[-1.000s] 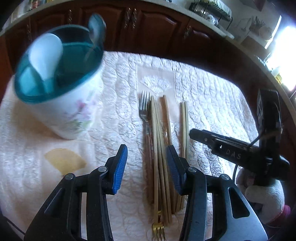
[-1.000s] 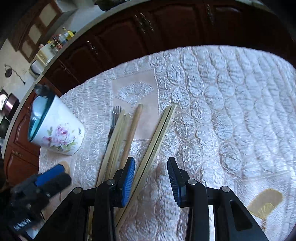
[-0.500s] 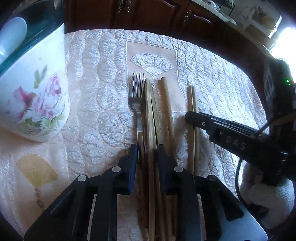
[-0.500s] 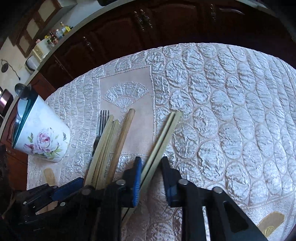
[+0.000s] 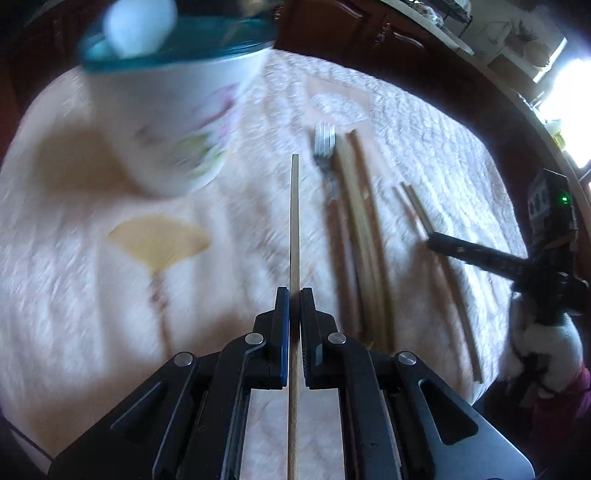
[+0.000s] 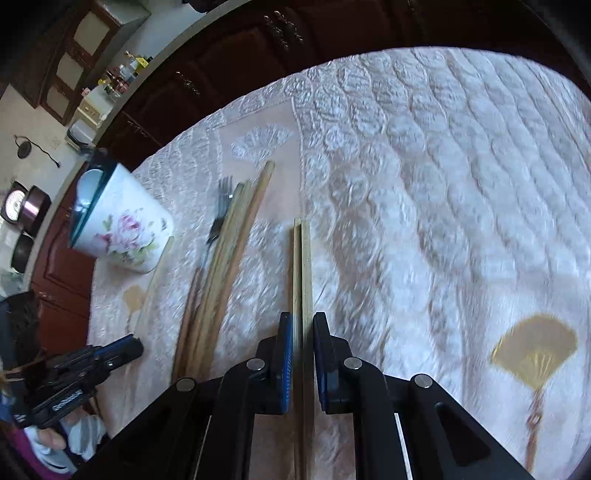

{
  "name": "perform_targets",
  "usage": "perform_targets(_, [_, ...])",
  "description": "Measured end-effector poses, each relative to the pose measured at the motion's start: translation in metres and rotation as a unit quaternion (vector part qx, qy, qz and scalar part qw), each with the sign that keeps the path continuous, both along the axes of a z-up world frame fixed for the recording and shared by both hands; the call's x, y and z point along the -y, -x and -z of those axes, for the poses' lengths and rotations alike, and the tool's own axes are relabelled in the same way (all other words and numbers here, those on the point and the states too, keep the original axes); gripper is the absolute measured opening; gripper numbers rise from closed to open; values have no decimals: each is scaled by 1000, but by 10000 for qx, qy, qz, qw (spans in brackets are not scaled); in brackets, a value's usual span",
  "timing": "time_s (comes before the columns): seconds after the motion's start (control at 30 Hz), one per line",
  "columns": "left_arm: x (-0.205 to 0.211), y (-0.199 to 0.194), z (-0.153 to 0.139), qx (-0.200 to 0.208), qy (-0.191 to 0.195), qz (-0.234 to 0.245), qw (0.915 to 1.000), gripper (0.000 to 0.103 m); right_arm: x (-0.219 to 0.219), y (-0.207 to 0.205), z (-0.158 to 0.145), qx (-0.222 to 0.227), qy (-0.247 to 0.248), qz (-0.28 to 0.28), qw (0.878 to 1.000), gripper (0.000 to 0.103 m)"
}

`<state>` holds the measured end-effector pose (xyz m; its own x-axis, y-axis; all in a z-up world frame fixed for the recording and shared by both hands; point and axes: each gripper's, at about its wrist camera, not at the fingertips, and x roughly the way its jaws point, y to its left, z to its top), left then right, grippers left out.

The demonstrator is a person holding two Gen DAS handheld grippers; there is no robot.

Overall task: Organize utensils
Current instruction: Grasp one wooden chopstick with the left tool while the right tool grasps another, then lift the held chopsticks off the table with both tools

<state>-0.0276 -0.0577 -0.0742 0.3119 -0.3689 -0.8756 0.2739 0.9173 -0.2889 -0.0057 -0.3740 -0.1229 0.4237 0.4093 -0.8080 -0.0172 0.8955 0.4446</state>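
My left gripper (image 5: 294, 295) is shut on a single wooden chopstick (image 5: 294, 221) and holds it above the cloth, pointing toward the floral utensil cup (image 5: 173, 122). My right gripper (image 6: 302, 321) is shut on a pair of chopsticks (image 6: 302, 266). A metal fork (image 5: 325, 147) and more chopsticks (image 5: 360, 229) lie on the cloth between the grippers. The cup with its teal rim also shows in the right wrist view (image 6: 118, 225), with a white spoon (image 5: 138, 16) inside.
A quilted pink tablecloth (image 6: 443, 166) with fan motifs covers the table. Dark wooden cabinets (image 6: 258, 48) stand beyond the far edge. The right gripper (image 5: 480, 254) reaches in at the right of the left wrist view.
Both grippers have closed on chopsticks. The left one has lifted its chopstick out of the pile and swung left toward the cup. The right one has picked up the pair.
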Motion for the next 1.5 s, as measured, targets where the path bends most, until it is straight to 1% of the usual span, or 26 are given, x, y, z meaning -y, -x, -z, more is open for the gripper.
perform_targets(0.07, [-9, 9, 2, -19, -70, -70, 9999, 4, 0, 9, 3, -107, -190, -80, 9997, 10])
perform_targets(0.13, [-16, 15, 4, -67, -106, -140, 9998, 4, -8, 12, 5, -239, -176, -186, 9994, 10])
perform_targets(0.17, [-19, 17, 5, -113, -99, -159, 9998, 4, -8, 13, 4, -224, -111, -188, 9995, 15])
perform_targets(0.2, [-20, 18, 6, -157, -97, -158, 9997, 4, -9, 13, 2, -188, -64, -185, 9996, 23])
perform_targets(0.23, [-22, 18, 6, -167, -102, -163, 9997, 5, -9, 12, -2, -118, -4, -182, 9998, 25])
perform_targets(0.3, [-22, 15, 4, -118, -108, -194, 9997, 7, -10, 8, -9, -7, 218, -191, 9996, 25])
perform_targets(0.33, [-24, 13, 3, -14, -101, -270, 9996, 10, -12, 5, -12, 43, 385, -222, 9990, 25])
perform_targets(0.4, [-25, 6, 0, 24, -77, -333, 9994, 14, -12, -4, -14, 85, 583, -299, 9978, 25])
perform_targets(0.47, [-24, -3, -2, 92, -93, -388, 9992, 15, -20, -11, -14, 125, 706, -404, 9966, 25])
perform_targets(0.57, [-20, -15, -1, 110, -216, -421, 9988, 15, -32, -20, -8, 149, 1113, -529, 9923, 22])
perform_targets(0.63, [-17, -20, 0, 73, -231, -392, 9989, 15, -33, -21, -3, 145, 1326, -609, 9892, 21])
perform_targets(0.7, [-15, -21, -2, 122, -270, -340, 9990, 15, -32, -21, -3, 177, 1525, -591, 9864, 21])
perform_targets(0.77, [-14, -22, -2, 146, -325, -318, 9989, 15, -32, -25, -2, 51, 1192, -580, 9912, 21])
perform_targets(0.8, [-14, -23, 0, 129, -334, -317, 9989, 15, -36, -25, -1, 39, 1165, -656, 9910, 21])
perform_targets(0.87, [-13, -24, 3, 73, -338, -327, 9989, 15, -46, -23, 0, 103, 1528, -827, 9847, 21])
perform_targets(0.9, [-12, -25, 5, 58, -355, -330, 9988, 15, -49, -23, 1, 115, 1626, -834, 9831, 20])
perform_targets(1.0, [-8, -28, 5, 124, -433, -289, 9986, 15, -44, -28, 3, 122, 1538, -628, 9860, 16])
perform_targets(1.1, [-2, -36, 4, 257, -545, -281, 9978, 16, -30, -35, -1, 61, 1395, -412, 9893, 16])
perform_targets(1.13, [-1, -40, 5, 257, -577, -267, 9976, 20, -28, -38, -1, 8, 1261, -427, 9911, 16])
perform_targets(1.2, [3, -48, 9, 210, -605, -243, 9977, 20, -28, -41, -2, -95, 1167, -607, 9913, 16])
perform_targets(1.3, [11, -55, 11, 247, -683, -146, 9973, 21, -33, -49, -1, -145, 1261, -763, 9890, 16])
perform_targets(1.43, [22, -61, 14, 270, -876, 40, 9958, 21, -33, -57, 2, -165, 1086, -719, 9913, 16])
perform_targets(1.5, [27, -64, 16, 256, -964, 117, 9949, 21, -31, -58, 3, -112, 1081, -720, 9915, 15])
